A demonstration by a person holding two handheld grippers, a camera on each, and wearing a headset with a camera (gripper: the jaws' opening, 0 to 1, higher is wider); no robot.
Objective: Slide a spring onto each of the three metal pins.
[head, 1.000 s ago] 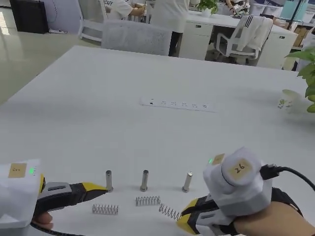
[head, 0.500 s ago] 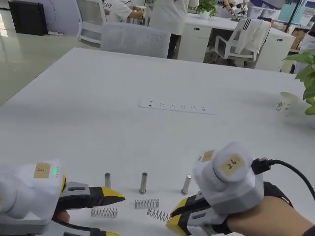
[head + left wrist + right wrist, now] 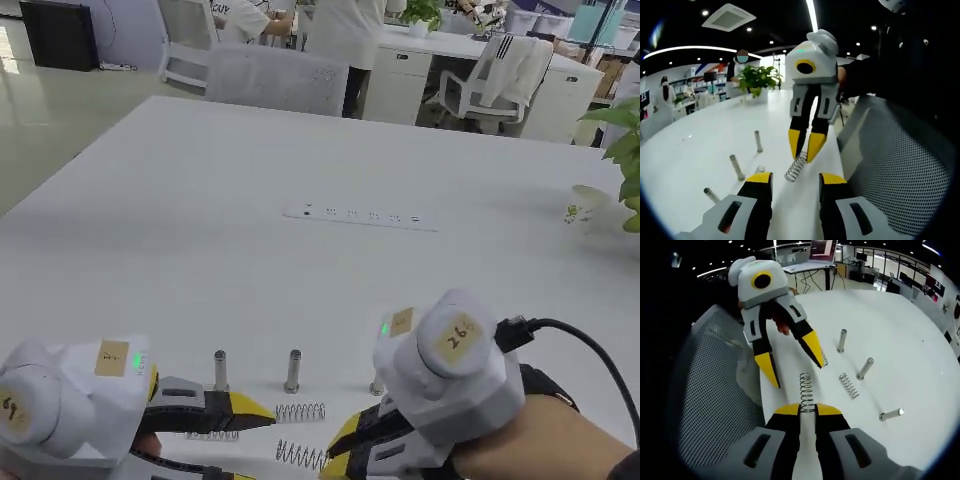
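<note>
Gripping one spring [image 3: 806,386] by its near end, we are holding the right tongs [image 3: 807,409] pinched narrow around it, low by the near edge of the white desk [image 3: 200,220]; we cannot tell whether its free end is touching the surface. That free end is pointing toward the left tongs [image 3: 796,179], which we are holding spread wide with nothing between them, facing the right ones almost tip to tip. Beyond both, the three metal pins are standing upright in a row, all bare: the left pin [image 3: 220,368], the middle pin [image 3: 294,370] and the right pin [image 3: 376,386], this last one half hidden in the head view behind the white body of the right tongs. Two more springs are lying loose on the desk: the second spring [image 3: 300,411] just in front of the middle pin, and the third spring [image 3: 213,436] near the left pin, partly covered by the upper left jaw. Farther off we are seeing a white power strip [image 3: 360,213] lying flat mid-desk, a small white cup [image 3: 588,203] and green plant leaves [image 3: 625,140] at the right edge, and a grey chair [image 3: 275,78] at the far side. A black cable [image 3: 590,345] is trailing from the right tongs, and a mesh chair seat [image 3: 900,165] is sitting close against the desk's near edge.
</note>
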